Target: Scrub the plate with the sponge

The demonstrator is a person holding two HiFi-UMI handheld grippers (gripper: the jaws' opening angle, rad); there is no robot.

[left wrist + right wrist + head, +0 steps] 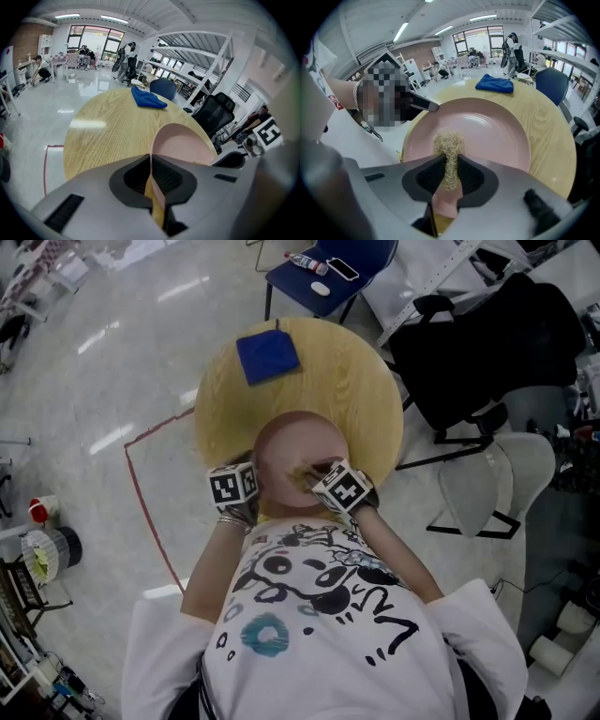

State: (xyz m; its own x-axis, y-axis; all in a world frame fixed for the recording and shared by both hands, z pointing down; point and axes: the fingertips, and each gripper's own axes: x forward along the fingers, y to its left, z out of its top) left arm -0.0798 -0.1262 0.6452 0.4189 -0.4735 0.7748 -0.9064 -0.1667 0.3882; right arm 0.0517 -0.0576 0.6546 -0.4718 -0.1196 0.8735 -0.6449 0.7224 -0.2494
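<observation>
A pink plate point(292, 442) lies at the near edge of the round wooden table point(356, 381). My left gripper point(246, 491) is shut on the plate's near left rim; in the left gripper view the pink plate's rim point(180, 145) runs edge-on between the jaws of the left gripper point(153, 187). My right gripper point(323, 476) is shut on a tan fibrous sponge point(306, 472) that rests on the plate's inner surface. In the right gripper view the sponge point(449, 150) sticks out from the right gripper point(450, 176) onto the plate point(487, 126).
A folded blue cloth point(267, 355) lies on the far left of the table, also seen as the blue cloth point(494, 84) beyond the plate. A blue chair point(328, 273) with small items stands behind the table. A black office chair point(487, 343) and a white chair point(497, 484) stand to the right.
</observation>
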